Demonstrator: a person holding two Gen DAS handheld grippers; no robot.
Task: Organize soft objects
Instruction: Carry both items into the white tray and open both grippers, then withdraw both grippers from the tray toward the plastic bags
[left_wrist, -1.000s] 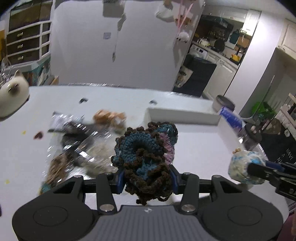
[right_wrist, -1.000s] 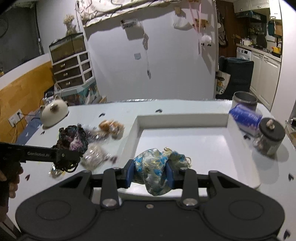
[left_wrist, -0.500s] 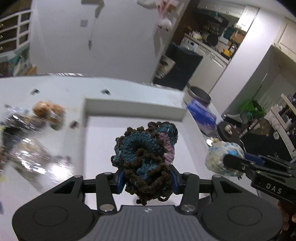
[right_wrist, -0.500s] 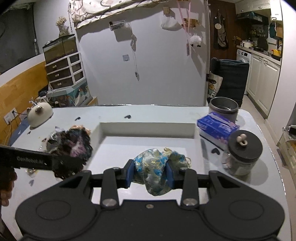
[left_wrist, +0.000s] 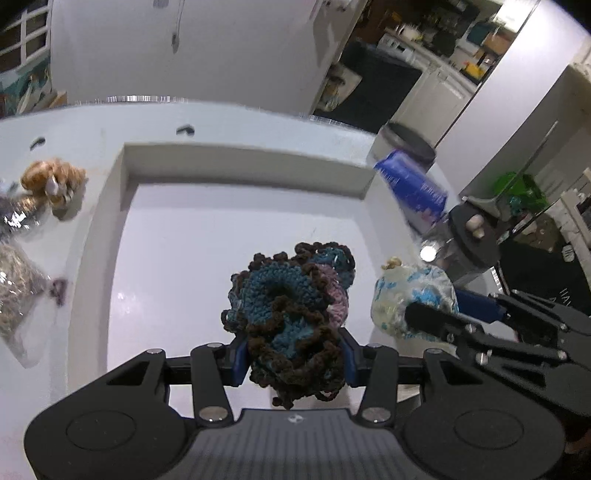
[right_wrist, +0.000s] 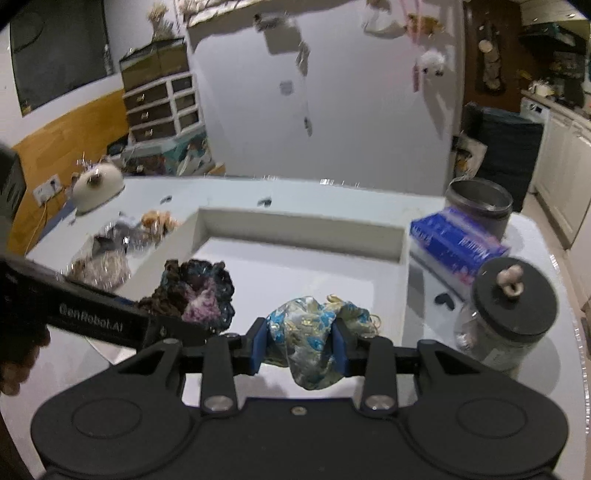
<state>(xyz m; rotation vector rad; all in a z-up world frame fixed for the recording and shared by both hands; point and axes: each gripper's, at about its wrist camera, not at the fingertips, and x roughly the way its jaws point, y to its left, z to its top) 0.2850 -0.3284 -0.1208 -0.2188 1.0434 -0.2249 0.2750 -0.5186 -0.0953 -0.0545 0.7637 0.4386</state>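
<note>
Two soft objects were held at once, one in each gripper, above the shallow white tray (left_wrist: 243, 158) set on the surface (right_wrist: 332, 192). The left gripper (left_wrist: 291, 358) was seen with its fingers (left_wrist: 238, 356) clamped on the crocheted scrunchie (left_wrist: 288, 317), a ruffled brown, teal and pink bundle that bulged forward and upward from the grip, with a loose loop hanging below. The right gripper (right_wrist: 300, 347) was seen with its fingers (right_wrist: 258, 345) clamped on the floral fabric pouch (right_wrist: 314, 339), whose bulk sagged below the grip. Each object was suspended over the near part of the tray floor, the scrunchie toward the left-hand half and the pouch toward the right-hand half near the right wall; whether either touched the floor could not be told. The two grippers were held side by side, close but apart, both pointing toward the far wall of the tray. Release was judged to call for a short descent only, since the tray lay directly beneath both. Outside the tray's left wall, a small tan plush (left_wrist: 51, 181) and shiny plastic bags (left_wrist: 16, 273) were left on the surface, nearer the left gripper. A blue packet (right_wrist: 454, 243) and a lidded jar (right_wrist: 506, 314) were seen beside the right wall.
</note>
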